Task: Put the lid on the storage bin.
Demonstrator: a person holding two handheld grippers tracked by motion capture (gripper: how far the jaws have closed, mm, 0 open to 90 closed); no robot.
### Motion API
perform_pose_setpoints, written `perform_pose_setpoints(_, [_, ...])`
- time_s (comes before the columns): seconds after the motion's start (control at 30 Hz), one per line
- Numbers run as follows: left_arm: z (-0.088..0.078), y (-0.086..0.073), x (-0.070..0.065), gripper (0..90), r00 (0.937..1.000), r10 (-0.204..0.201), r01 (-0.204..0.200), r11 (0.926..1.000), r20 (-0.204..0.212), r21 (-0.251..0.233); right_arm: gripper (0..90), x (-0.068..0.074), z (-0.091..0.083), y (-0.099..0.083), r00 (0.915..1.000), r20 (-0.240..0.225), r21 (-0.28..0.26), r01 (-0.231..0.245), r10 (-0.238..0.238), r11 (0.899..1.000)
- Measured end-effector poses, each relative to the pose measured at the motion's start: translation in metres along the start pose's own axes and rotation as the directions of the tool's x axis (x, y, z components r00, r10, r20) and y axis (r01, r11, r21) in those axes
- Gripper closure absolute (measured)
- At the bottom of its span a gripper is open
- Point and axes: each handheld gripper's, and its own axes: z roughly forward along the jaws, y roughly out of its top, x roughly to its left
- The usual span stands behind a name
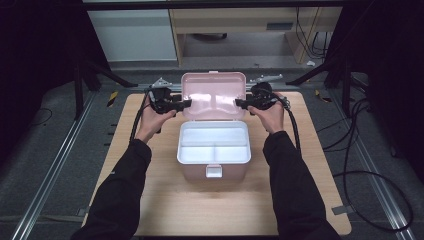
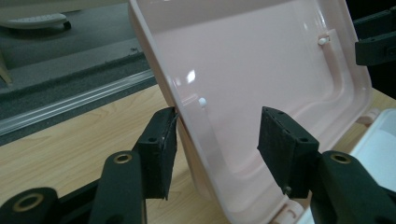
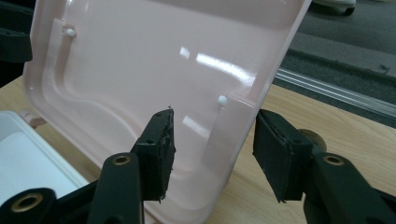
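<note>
Lid (image 1: 213, 95) of pink box (image 1: 213, 167), raised near upright at 12 o'clock of the worktop (image 1: 150, 210), box body mid-worktop. Left tool (image 2: 217, 149) straddles lid's side edge: outer pad (image 2: 161, 149) touches rim, inner pad clear, so not clenched. Right tool (image 3: 212, 151) same on opposite edge, both pads off the plastic, released. Lid looks light, stiff, glossy and slippery; thin rim is the best place to pinch, near the mid-side. White tray (image 1: 214, 142) inside, compartments look empty. Hinge hidden behind lid; front latch (image 1: 213, 171) small, state unclear.
</note>
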Motion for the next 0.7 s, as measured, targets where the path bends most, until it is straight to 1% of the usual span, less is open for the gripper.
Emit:
perform_pose_setpoints(0.07, [-0.005,0.002,-0.004,47.0,0.9998,0.017,-0.017,0.9999,-0.011,-0.003,48.6,0.003,-0.005,0.001,1.0000,0.003,-0.005,0.008,-0.008,1.000])
perform_pose_setpoints(0.33, [-0.022,0.006,-0.016,47.0,0.9975,0.071,-0.071,0.9975,-0.009,0.000,48.7,0.013,-0.025,0.006,0.9988,0.009,-0.024,0.048,-0.048,0.999])
perform_pose_setpoints(0.37, [-0.024,0.007,-0.018,47.0,0.9963,0.085,-0.085,0.9964,-0.011,0.004,48.7,0.015,-0.027,0.007,0.9985,0.012,-0.025,0.054,-0.053,0.998])
perform_pose_setpoints(0.47, [-0.029,0.006,-0.022,47.0,0.9953,0.096,-0.096,0.9953,-0.010,-0.005,49.4,0.018,-0.033,0.007,0.9977,0.021,-0.038,0.065,-0.064,0.997])
perform_pose_setpoints(0.53, [-0.032,0.004,-0.023,47.3,0.9952,0.098,-0.098,0.9951,-0.005,-0.013,50.6,0.019,-0.036,0.005,0.9988,0.011,-0.061,0.047,-0.047,0.997])
perform_pose_setpoints(0.6, [-0.034,0.004,-0.025,47.7,0.9945,0.104,-0.104,0.9945,-0.004,-0.012,51.5,0.019,-0.039,0.003,0.9991,0.003,-0.069,0.043,-0.042,0.997])
perform_pose_setpoints(0.67, [-0.036,0.004,-0.027,47.7,0.9942,0.107,-0.108,0.9941,-0.004,-0.011,51.5,0.021,-0.042,0.002,0.9989,0.004,-0.072,0.046,-0.046,0.996])
perform_pose_setpoints(0.7, [-0.037,0.005,-0.028,47.7,0.9933,0.115,-0.115,0.9933,-0.008,-0.006,51.4,0.022,-0.043,0.003,0.9983,0.009,-0.068,0.058,-0.058,0.996])
